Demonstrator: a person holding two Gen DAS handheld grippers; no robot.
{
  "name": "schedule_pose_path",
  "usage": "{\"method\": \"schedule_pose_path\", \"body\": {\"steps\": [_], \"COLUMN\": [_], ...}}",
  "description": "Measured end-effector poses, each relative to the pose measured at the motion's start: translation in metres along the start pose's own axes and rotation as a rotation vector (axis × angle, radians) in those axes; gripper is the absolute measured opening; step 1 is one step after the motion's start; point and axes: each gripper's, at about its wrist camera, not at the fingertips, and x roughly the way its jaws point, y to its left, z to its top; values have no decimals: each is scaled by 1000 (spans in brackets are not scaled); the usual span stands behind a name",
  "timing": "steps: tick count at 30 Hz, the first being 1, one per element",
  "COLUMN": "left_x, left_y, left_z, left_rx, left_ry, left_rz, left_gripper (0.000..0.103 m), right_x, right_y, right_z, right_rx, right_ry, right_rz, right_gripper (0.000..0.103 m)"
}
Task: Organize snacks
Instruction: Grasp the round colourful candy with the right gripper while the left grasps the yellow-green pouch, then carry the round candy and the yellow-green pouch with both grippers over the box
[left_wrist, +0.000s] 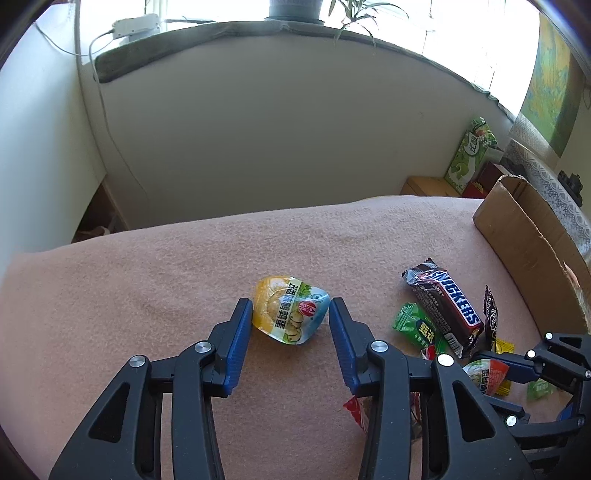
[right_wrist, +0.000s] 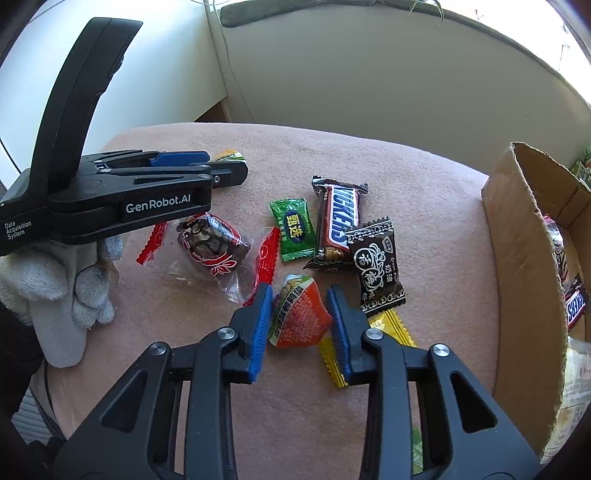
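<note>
Right wrist: right tongs (right_wrist: 299, 314) clamp orange packet (right_wrist: 301, 317) (both pads touching).

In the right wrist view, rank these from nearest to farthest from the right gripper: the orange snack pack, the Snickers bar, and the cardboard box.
Measured from the right gripper:
1. Orange snack pack, between its fingers.
2. Snickers bar, beyond the fingertips, slightly right.
3. Cardboard box, at the far right edge of the blanket.

- A home room: a pink blanket (left_wrist: 221, 258) covers the bed or table.
- Behind the blanket, a windowsill holds potted plants (left_wrist: 354, 14).
- Right of the blanket, a cardboard box (left_wrist: 524, 236).
</note>
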Motion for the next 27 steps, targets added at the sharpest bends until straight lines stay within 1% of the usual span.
{"method": "schedule_pose_path", "body": {"steps": [2, 4, 5, 6, 13, 21, 27], "left_x": [0, -1, -1, -2, -9, -36, -60], "left_y": [0, 1, 2, 4, 10, 15, 8], "left_z": [0, -1, -1, -1, -5, -7, -7], "left_rx": [1, -3, -8, -13, -31, -55, -50], "left_ry": [-5, -6, -7, -7, -16, -68, -115], "left_rz": [2, 5, 5, 2, -4, -17, -37], "left_gripper": [38, 34, 34, 33, 32, 32, 32], "right_x": [2, 1, 2, 1, -9, -39, -61], "right_y": [3, 4, 3, 3, -2, -5, -5], "right_z": [-2, -3, -3, -4, -12, -13, -12], "right_rx": [0, 1, 4, 7, 33, 51, 50], "right_ry": [-1, 0, -1, -2, -19, -84, -125], "right_rz": [-1, 2, 4, 5, 10, 36, 39], "right_gripper": [27, 26, 23, 23, 23, 23, 23]}}
